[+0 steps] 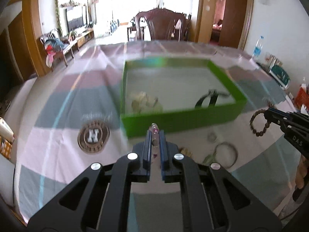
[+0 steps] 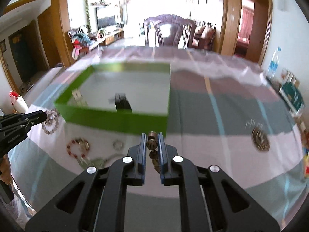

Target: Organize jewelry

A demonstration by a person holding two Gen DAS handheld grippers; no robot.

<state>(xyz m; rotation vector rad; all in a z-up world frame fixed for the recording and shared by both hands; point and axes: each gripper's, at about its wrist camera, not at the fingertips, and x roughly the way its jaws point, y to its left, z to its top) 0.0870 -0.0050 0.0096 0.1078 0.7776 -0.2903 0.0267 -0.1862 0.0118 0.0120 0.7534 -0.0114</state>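
Note:
My left gripper [image 1: 155, 133] is shut on a clear and pink bead bracelet [image 1: 155, 129], held above the tablecloth just short of the green box [image 1: 179, 120]. My right gripper [image 2: 152, 135] is shut on a brown wooden bead bracelet [image 2: 152, 144], also in front of the green box [image 2: 115, 120]. Each gripper shows in the other's view: the right gripper [image 1: 268, 114] with the brown loop [image 1: 251, 122] hanging, and the left gripper [image 2: 44, 116] with the clear beads [image 2: 51, 115]. In the box lie a pale beige piece [image 1: 144, 102] and a black piece [image 1: 210, 98].
On the cloth in front of the box lie a red bead bracelet [image 2: 78, 147], a small ring [image 2: 117, 145], a thin bangle [image 1: 227, 154] and a pale green piece [image 2: 96, 161]. A round brown "H" coaster [image 1: 93, 136] lies left of the box. A dark chair [image 1: 162, 26] stands behind the table.

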